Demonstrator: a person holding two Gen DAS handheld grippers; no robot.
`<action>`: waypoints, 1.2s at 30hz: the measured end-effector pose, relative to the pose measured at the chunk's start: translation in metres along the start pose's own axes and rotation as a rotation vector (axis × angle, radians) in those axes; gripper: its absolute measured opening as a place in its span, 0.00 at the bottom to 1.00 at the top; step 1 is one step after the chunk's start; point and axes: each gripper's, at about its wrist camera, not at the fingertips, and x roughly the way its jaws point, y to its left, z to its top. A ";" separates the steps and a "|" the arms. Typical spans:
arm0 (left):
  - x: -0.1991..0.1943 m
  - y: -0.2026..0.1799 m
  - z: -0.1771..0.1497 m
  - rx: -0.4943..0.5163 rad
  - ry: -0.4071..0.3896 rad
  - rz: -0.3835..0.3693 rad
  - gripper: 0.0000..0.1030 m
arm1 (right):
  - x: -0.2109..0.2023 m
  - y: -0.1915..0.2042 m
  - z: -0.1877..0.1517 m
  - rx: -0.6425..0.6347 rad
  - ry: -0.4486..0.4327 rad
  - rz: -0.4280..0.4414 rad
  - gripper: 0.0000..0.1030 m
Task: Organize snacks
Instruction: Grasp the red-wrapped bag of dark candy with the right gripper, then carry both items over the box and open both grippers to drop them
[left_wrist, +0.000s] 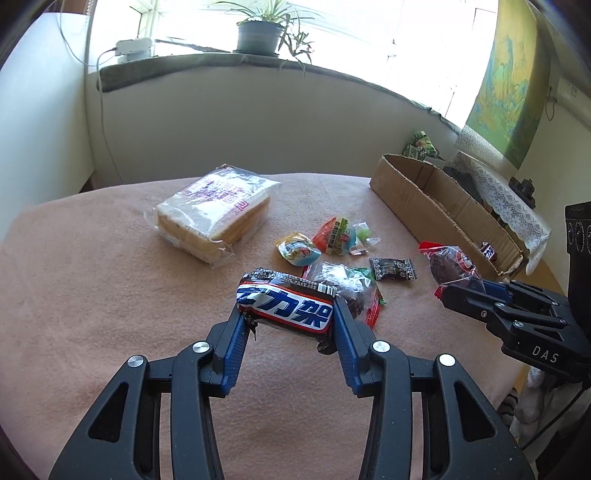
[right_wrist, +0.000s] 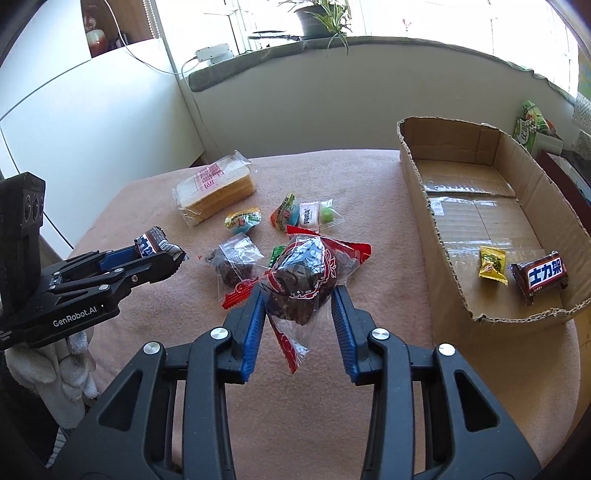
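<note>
left tool (left_wrist: 290, 314) pinching glossy bar (left_wrist: 286, 304), right tool (right_wrist: 298, 301) – crinkly cake (right_wrist: 303, 282)

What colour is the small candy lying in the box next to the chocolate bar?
Yellow, with a dark printed picture; the small candy shows best in the right wrist view.

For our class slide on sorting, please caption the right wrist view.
Right gripper holds a wrapped dark cake beside the cardboard box.

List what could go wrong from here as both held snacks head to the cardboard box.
1. The right gripper pinches the dark cake's loose crinkly wrapper; it may slip out.
2. The left gripper holds the Snickers bar only at its fingertips, so it might twist free.
3. The cardboard box has tall walls, and a low carry could clip the rim.
</note>
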 end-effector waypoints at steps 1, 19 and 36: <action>-0.001 -0.002 0.002 0.001 -0.006 -0.005 0.42 | -0.004 -0.001 0.002 -0.002 -0.008 -0.001 0.37; 0.019 -0.062 0.049 0.056 -0.063 -0.086 0.42 | -0.051 -0.081 0.041 0.047 -0.101 -0.116 0.37; 0.069 -0.135 0.089 0.138 -0.042 -0.153 0.42 | -0.042 -0.150 0.075 0.071 -0.075 -0.183 0.37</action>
